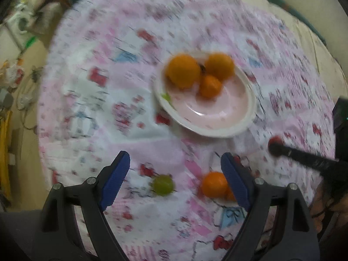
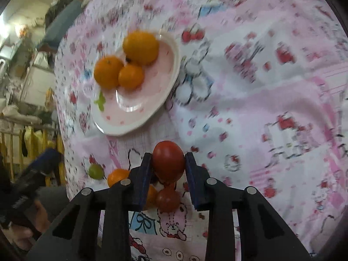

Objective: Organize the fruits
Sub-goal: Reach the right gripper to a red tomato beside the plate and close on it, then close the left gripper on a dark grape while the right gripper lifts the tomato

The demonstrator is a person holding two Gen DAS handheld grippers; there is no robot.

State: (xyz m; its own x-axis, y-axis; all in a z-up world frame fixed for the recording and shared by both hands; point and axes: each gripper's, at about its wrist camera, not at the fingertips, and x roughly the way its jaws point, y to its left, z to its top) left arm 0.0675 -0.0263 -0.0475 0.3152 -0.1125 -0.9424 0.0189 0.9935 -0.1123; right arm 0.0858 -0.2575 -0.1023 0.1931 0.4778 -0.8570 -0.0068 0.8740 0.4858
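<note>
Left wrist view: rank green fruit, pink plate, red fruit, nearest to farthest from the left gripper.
1. Green fruit, on the cloth between the open left gripper fingers.
2. Red fruit, off right, in the right gripper.
3. Pink plate, ahead; close to red fruit's rank.

Three round orange fruits [image 2: 128,62] sit bunched together on the far side of a pink plate with a white rim [image 2: 152,117]. Near the plate, on the patterned cloth, lie a small green fruit [image 1: 163,184], an orange fruit [image 1: 214,184] just right of it, and a dark red fruit [image 2: 168,199]. Another glossy red fruit [image 2: 168,161] is pinched between blue pads.
</note>
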